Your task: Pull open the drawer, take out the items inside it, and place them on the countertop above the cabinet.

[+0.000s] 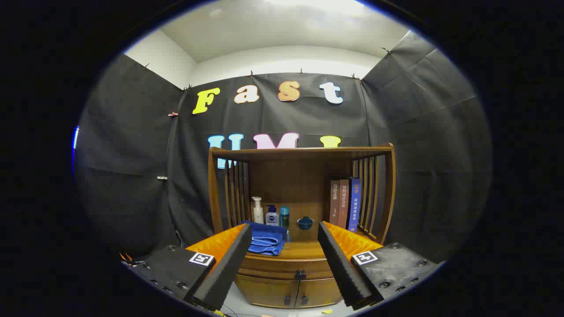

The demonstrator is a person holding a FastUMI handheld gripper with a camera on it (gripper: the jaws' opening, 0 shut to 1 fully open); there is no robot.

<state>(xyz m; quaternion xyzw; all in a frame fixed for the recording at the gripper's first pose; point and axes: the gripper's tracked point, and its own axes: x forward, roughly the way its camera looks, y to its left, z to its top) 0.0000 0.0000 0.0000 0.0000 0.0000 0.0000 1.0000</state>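
Wooden cabinet (302,193) with closed drawer (286,267), seen past the open tongs (284,235).

The cabinet is brown varnished wood with slatted side rails, a flat top board and two small lower doors; the drawer sits shut beneath the table (304,251) surface, its dark knob (300,275) centred between the fingers and beyond them. The tongs stand spread wide and empty, each finger (227,264) a long black ribbed foam pad backed in orange. On the table, a folded blue towel (266,240), soft and plush, lies at left near the left finger. Three upright books (346,203) stand at far right. A white pump bottle (257,211), two smaller bottles (272,215) and a round blue lidded pot (305,223) line the far side.
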